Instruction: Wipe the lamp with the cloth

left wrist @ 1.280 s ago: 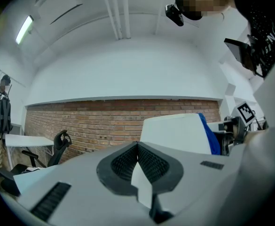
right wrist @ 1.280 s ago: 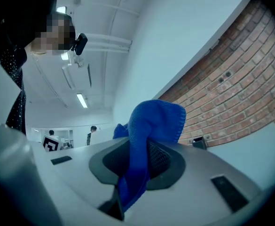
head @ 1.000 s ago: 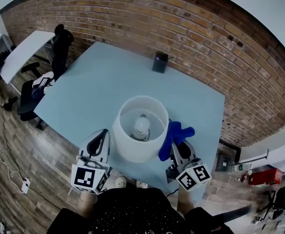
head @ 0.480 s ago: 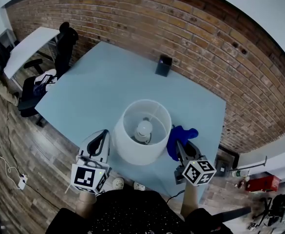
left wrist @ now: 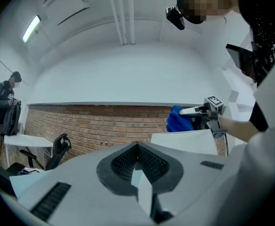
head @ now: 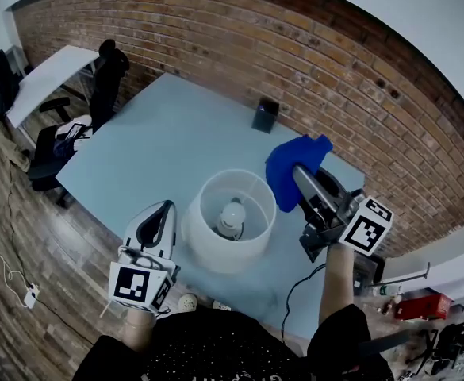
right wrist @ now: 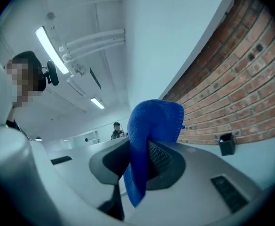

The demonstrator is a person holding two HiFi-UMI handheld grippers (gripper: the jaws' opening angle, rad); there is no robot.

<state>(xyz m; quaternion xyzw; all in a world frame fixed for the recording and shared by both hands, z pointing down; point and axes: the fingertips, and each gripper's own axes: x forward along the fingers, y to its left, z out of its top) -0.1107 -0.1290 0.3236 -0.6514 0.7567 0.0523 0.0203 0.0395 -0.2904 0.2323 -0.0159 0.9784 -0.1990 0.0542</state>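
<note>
The right tongs (head: 301,175) pinch a bright blue cloth (head: 283,173) and hold it in the air above the counter (head: 176,133), toward its right edge and just beside the rim of the lamp (head: 216,248). The knitted-looking fabric is bunched over the tips, with a loose end hanging down between them. The left tongs (head: 162,209) hold nothing and appear pressed together, though the tips are only dimly seen. They sit at the counter's near edge, close to the lamp's left side. The lamp stands near the middle of that near edge, its round white shade open at the top and a white bulb showing inside. A small black box (head: 265,114) stands at the far edge, before a brick wall (head: 311,46).
</note>
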